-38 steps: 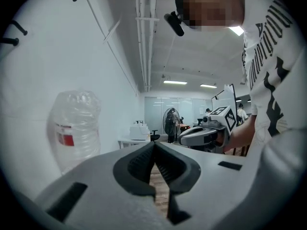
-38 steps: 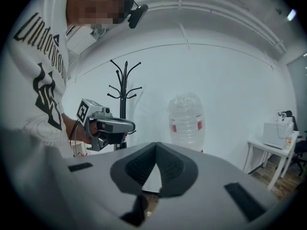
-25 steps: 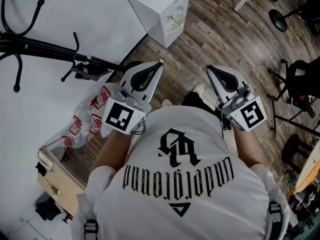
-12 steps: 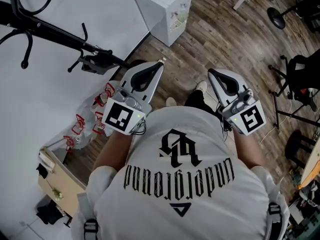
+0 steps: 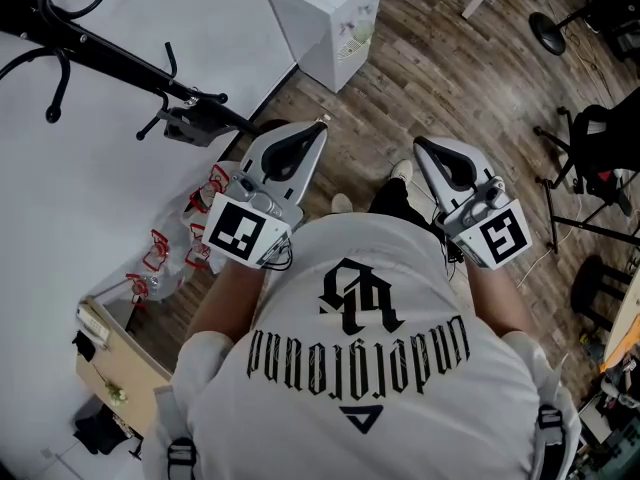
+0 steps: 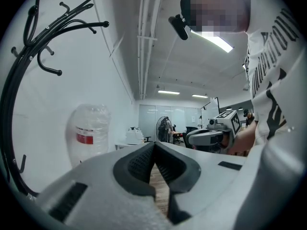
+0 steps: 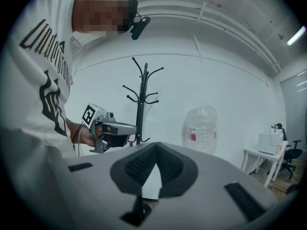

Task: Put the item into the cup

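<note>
Open-plan office. In the left gripper view, strip lights (image 6: pixel 219 42) are running along the ceiling (image 6: pixel 158 47) at 1 o'clock, and a glass partition (image 6: pixel 160 115) is closing off the far end at centre. In the right gripper view, a coat stand (image 7: pixel 140 99) is standing at 11 o'clock, a water bottle (image 7: pixel 200 128) at 1, and a desk (image 7: pixel 260 153) and swivel chair (image 7: pixel 289 157) at 3. A wood-plank floor (image 5: pixel 470 88) is showing in the head view.
</note>
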Demonstrator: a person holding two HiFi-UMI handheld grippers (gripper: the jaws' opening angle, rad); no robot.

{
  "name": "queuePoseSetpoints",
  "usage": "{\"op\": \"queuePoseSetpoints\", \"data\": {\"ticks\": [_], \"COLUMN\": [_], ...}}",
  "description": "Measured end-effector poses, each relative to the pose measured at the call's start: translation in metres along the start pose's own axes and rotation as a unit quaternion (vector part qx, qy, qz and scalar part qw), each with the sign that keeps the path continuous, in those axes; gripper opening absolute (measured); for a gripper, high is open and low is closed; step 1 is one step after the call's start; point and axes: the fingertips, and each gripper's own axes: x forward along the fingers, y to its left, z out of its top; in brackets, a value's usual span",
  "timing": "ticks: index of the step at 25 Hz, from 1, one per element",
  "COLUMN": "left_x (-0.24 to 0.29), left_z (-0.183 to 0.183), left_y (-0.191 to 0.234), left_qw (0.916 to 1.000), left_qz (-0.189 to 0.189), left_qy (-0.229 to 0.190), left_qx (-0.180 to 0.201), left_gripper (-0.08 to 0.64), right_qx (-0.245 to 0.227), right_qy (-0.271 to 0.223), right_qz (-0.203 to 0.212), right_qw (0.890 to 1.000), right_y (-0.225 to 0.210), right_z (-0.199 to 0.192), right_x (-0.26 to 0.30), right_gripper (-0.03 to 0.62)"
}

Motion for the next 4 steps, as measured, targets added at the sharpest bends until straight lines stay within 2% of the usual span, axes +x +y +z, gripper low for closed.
{"op": "queuePoseSetpoints", "data": {"ticks": [4], "left_x": [-0.0053], "left_z": [-0.0018], "left_y": [-0.0008], "left_qw": [1.0000], "left_qz": [-0.001], "left_qy": [-0.001], "left_qx": [0.000], "left_gripper": [0.008], "right_qx": [0.001], "right_qy": [0.000], "right_qz": [0.000], "right_qw": [1.000], "right_y": [0.0044], "right_z": [-0.0007], "right_x": [0.0005], "right_gripper": [0.005]}}
